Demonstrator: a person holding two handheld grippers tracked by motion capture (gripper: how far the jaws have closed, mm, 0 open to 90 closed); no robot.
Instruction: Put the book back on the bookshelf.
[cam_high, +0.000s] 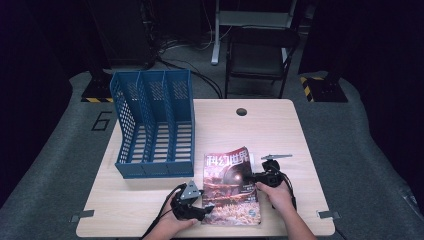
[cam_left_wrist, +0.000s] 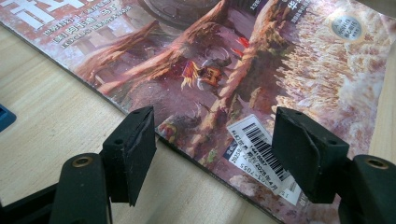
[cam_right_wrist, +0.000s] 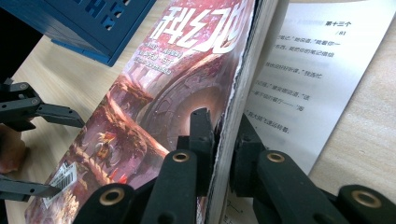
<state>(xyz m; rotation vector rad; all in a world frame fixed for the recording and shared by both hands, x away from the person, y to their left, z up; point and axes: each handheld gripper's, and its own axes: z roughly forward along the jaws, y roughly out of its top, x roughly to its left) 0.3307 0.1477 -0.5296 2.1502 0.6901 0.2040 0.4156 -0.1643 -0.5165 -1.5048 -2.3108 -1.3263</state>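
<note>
Your bench (cam_high: 280, 130) carries a blue file rack (cam_high: 155, 125) at its left rear, and the magazine (cam_high: 227, 192) lies just right of that rack's front corner, toward you. Your right claw (cam_right_wrist: 223, 140) is clamped on the magazine's right edge, gripping the cover and a thick sheaf of pages, lifted off a white printed page. Your left claw (cam_left_wrist: 212, 154) stands wide open over the magazine's near-left corner, above the barcode sticker (cam_left_wrist: 261, 151)

blue file rack (cam_high: 155, 125), black chair (cam_high: 260, 55)
</note>
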